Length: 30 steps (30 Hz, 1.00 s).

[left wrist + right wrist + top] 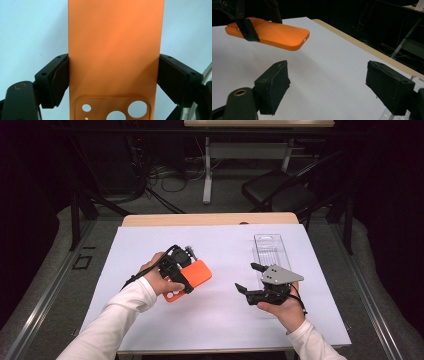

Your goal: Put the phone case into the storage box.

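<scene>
Gripping one orange phone case (115,50) by its long edges, the left gripper (176,270) holds it clear above the white table sheet (220,315), pads pressed on both sides. Three round holes show in the case's camera corner. The right gripper (252,280) hovers with jaws apart and nothing between them, just beside one clear plastic tray (271,249).
</scene>
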Available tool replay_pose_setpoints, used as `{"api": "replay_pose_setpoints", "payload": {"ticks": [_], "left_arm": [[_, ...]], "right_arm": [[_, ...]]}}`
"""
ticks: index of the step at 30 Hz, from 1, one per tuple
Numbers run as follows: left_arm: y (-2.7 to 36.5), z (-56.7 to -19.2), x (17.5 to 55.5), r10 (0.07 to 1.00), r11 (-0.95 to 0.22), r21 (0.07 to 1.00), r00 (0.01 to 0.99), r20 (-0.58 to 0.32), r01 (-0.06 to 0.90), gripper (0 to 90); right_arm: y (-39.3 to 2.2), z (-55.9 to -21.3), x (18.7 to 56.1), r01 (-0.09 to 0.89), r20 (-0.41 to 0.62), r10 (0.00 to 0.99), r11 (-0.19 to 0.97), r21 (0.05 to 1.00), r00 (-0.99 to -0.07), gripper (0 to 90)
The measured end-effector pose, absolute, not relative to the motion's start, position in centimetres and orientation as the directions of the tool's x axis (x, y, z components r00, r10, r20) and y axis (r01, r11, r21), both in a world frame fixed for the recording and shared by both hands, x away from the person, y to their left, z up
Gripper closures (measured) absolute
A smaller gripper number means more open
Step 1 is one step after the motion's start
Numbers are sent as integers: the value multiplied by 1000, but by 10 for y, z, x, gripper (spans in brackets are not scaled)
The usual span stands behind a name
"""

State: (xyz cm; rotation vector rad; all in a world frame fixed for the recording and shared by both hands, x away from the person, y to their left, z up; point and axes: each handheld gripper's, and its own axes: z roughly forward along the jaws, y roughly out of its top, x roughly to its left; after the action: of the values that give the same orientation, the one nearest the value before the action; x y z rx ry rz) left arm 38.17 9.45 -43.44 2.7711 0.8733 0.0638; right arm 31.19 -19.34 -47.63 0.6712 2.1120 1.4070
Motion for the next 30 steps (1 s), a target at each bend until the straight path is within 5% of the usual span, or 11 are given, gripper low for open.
{"api": "replay_pose_setpoints", "payload": {"ticks": [11, 20, 30], "left_arm": [[93, -433, 384, 568, -796, 228, 822, -41, 561, 161], [92, -432, 385, 562, -801, 224, 826, -40, 556, 161], [88, -432, 385, 556, -806, 216, 830, -44, 552, 161]], "right_arm": [[-175, -469, 316, -31, -368, 544, 531, 847, -754, 183], [-158, -468, 308, -207, -601, 367, 707, 676, -710, 180], [-146, -472, 302, -299, -716, 240, 788, 538, -656, 181]]}}
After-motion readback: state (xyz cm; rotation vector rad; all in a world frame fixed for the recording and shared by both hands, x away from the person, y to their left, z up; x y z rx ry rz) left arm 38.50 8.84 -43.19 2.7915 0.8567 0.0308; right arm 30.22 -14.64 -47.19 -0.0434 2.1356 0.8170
